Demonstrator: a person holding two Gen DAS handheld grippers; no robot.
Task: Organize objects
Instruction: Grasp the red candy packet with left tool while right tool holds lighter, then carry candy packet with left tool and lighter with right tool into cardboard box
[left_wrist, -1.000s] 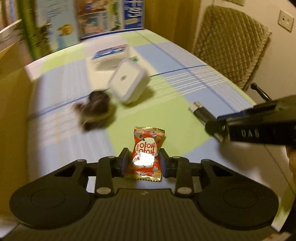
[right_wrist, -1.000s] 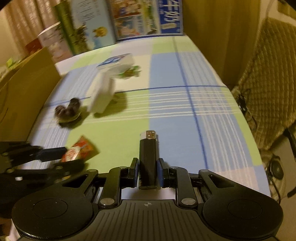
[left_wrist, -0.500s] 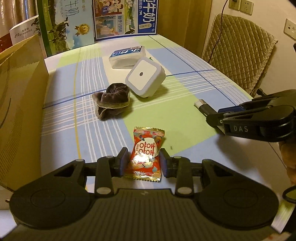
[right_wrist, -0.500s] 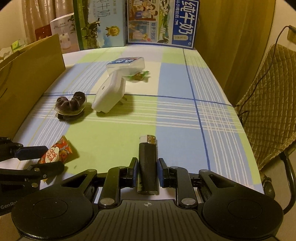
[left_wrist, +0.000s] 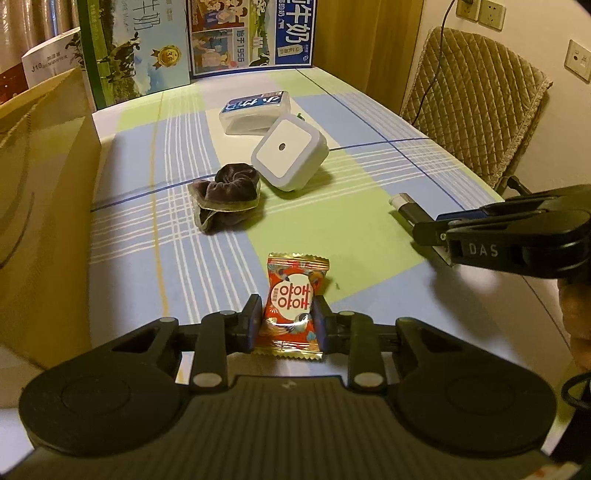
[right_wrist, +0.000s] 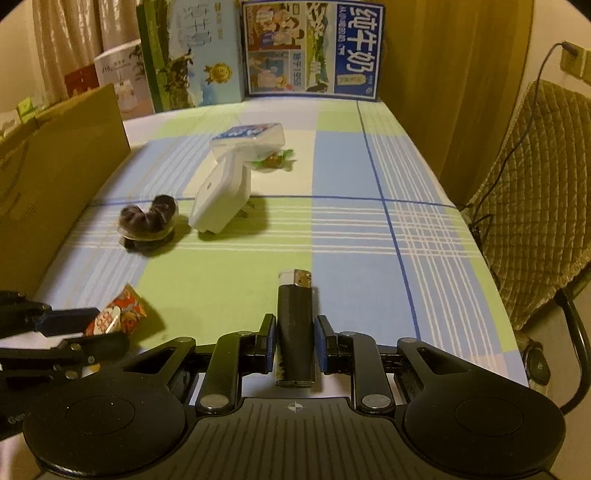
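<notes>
- Cardboard box (left_wrist: 40, 206) stands along the table's (left_wrist: 369, 177) left edge, at 9 o'clock from the candy
- Left hand-held gripper (left_wrist: 288, 321) is clenched on a red candy packet (left_wrist: 294, 299), both pads pressing the wrapper's sides, at the near table edge
- Dark velvet scrunchie (left_wrist: 227, 195) lies at 11 o'clock from the candy, just beside a tilted white plug-in night light (left_wrist: 288, 155)
- A clear lidded box with a blue label (left_wrist: 255, 110) sits at 12 o'clock behind the night light; a green-wrapped sweet (right_wrist: 275, 160) is just beside it
- Right hand-held gripper (right_wrist: 295, 343) grasps a black lighter (right_wrist: 295, 325), its metal head pointing to 12 o'clock
- Quilted chair (right_wrist: 543, 199) stands at 3 o'clock, off the table
</notes>
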